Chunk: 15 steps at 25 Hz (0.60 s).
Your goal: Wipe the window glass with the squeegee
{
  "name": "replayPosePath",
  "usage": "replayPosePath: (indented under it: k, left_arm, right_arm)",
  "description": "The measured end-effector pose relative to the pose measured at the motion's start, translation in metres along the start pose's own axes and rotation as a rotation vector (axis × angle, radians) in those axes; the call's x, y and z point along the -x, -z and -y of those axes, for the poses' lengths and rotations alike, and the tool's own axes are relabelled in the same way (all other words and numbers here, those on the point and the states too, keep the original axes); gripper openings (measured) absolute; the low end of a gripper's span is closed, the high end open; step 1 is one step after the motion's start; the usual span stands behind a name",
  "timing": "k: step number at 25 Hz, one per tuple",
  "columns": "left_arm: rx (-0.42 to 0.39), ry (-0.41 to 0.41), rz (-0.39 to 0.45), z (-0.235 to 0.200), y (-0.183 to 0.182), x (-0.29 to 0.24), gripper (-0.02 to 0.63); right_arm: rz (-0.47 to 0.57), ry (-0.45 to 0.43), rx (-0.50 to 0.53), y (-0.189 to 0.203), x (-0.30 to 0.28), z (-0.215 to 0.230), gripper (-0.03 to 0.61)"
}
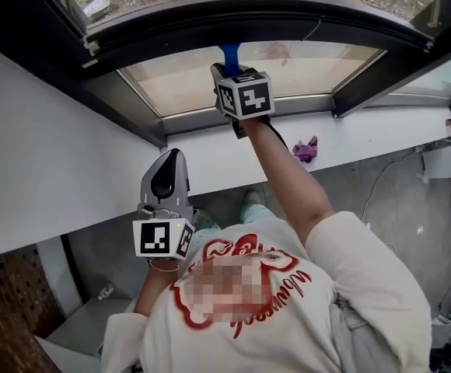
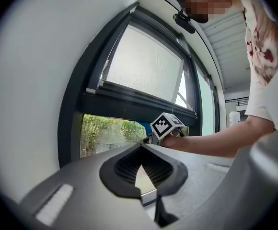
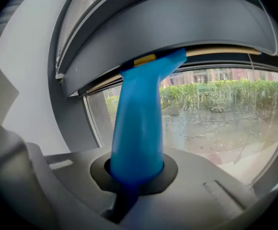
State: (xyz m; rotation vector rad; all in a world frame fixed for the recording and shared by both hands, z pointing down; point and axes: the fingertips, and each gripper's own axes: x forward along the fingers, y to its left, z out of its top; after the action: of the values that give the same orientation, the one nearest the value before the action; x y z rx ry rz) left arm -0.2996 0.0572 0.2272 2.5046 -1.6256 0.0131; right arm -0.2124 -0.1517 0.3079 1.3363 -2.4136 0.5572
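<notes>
The blue squeegee [image 3: 139, 119] stands up out of my right gripper [image 3: 136, 169], which is shut on its handle. Its blade [image 3: 215, 51] lies along the top edge of the window glass [image 3: 215, 114], under the dark frame. In the head view the right gripper [image 1: 227, 72] is stretched out to the glass [image 1: 303, 64], and only a short piece of the squeegee [image 1: 230, 53] shows past it. My left gripper [image 1: 171, 158] hangs back near the body, below the sill, shut and with nothing in it. In its own view the left gripper [image 2: 141, 169] faces the window glass [image 2: 105, 133].
A dark window frame [image 1: 132, 41] runs round the pane, with a white sill [image 1: 381, 134] below it. A purple cloth [image 1: 306, 149] lies on the sill right of the outstretched arm. A white wall [image 1: 47, 162] is on the left. An upper pane [image 2: 144, 63] sits above the lower one.
</notes>
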Motion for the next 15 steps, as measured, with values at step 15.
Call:
replayPosePath:
  k: [15]
  left_arm:
    - [0.016,-0.041,-0.045,0.002,0.018,0.012,0.000]
  right_arm:
    - [-0.026,0.013,-0.006,0.023,-0.012,0.013,0.026]
